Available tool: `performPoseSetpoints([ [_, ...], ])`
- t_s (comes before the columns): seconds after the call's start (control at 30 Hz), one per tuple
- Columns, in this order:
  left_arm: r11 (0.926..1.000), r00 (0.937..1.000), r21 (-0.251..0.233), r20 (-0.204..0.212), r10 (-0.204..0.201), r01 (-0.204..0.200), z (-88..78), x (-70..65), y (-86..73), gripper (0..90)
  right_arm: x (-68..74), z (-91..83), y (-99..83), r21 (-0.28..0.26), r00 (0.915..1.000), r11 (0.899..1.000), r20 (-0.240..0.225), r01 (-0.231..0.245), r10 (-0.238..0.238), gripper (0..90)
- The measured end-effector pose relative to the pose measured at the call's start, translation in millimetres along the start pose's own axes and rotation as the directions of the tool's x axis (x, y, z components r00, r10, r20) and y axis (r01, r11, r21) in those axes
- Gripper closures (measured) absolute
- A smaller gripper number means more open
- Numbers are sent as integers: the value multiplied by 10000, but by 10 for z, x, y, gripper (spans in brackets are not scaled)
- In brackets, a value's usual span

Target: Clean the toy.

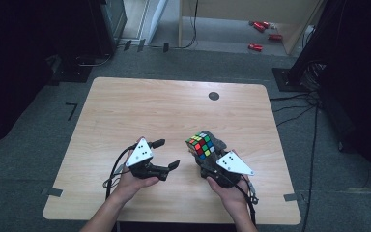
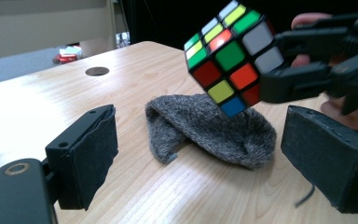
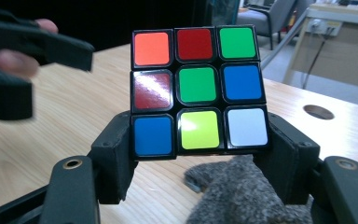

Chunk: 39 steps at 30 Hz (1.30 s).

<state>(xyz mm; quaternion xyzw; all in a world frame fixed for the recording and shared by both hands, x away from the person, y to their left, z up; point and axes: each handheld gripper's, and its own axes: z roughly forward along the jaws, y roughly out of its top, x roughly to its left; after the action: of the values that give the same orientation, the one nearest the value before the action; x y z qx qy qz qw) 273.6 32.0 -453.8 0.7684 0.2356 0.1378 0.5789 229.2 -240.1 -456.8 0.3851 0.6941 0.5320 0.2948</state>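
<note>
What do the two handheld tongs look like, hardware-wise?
Both are black two-jaw units. The left tongs and the right tongs each carry a pale grey three-cornered plate on top, marked with small dark dots. A black cable trails from each toward the person. The pads are flat, dark, felt-like blocks, with round brass-ringed pivots behind them. Forearms are bare, no sleeves visible.

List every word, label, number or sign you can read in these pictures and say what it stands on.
None can be read.
Puzzle cube: plain coloured stickers, no lettering.
Grey fuzzy cloth, table, left gripper, right gripper: no print.
Red things on the floor: too small to tell.
</note>
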Motion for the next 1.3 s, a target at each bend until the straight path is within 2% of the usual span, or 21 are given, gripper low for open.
performPoseSetpoints([
  [0.13,9971,9969,231,-291,729,-723,39,-49,-33,125,50,-30,56,23,9987,9996,-430,-283,283,346],
  [0.2,9913,9906,371,-478,1282,-1265,66,-96,-53,132,98,-31,82,37,9979,9994,-548,-330,332,346],
  [0.3,9831,9818,537,-650,1785,-1751,99,-148,-78,134,149,-31,106,99,9960,9990,-778,-425,431,346],
  [0.5,9706,9677,629,-853,2374,-2325,149,-202,-114,137,224,-15,112,401,9914,9971,-1116,-648,689,346],
  [0.63,9573,9521,617,-1046,2875,-2823,179,-255,-138,142,260,10,101,633,9890,9955,-1253,-711,786,346],
  [0.67,9508,9447,543,-1086,3093,-3050,180,-274,-149,148,267,15,98,656,9884,9952,-1287,-728,808,346],
  [0.77,9414,9345,478,-1132,3374,-3340,195,-309,-164,180,288,27,92,754,9877,9941,-1303,-774,868,346],
  [0.83,9348,9271,466,-1195,3551,-3521,205,-328,-173,180,292,40,89,941,9827,9910,-1501,-949,1084,346],
  [0.9,9277,9187,458,-1293,3733,-3705,210,-348,-178,181,306,48,86,1075,9813,9890,-1528,-1016,1174,346],
  [0.93,9262,9173,425,-1287,3768,-3746,211,-357,-178,185,310,55,84,1152,9808,9881,-1547,-1015,1188,346],
  [0.97,9228,9131,431,-1339,3850,-3828,211,-369,-180,204,314,61,82,1212,9806,9876,-1560,-1003,1187,346],
  [1.03,9125,9007,489,-1472,4089,-4062,221,-395,-194,238,319,73,76,1347,9788,9855,-1626,-1034,1249,346],
  [1.07,9102,8985,509,-1467,4138,-4109,225,-401,-200,250,320,81,73,1451,9764,9829,-1670,-1131,1370,346],
  [1.13,9029,8894,588,-1563,4296,-4258,236,-417,-217,272,321,92,67,1602,9744,9795,-1683,-1219,1488,346],
  [1.23,8978,8831,633,-1625,4402,-4359,246,-437,-240,319,305,109,57,1769,9729,9754,-1656,-1315,1612,345],
  [1.3,8978,8832,648,-1618,4401,-4355,245,-436,-242,324,289,114,53,1828,9692,9725,-1717,-1447,1765,345],
])
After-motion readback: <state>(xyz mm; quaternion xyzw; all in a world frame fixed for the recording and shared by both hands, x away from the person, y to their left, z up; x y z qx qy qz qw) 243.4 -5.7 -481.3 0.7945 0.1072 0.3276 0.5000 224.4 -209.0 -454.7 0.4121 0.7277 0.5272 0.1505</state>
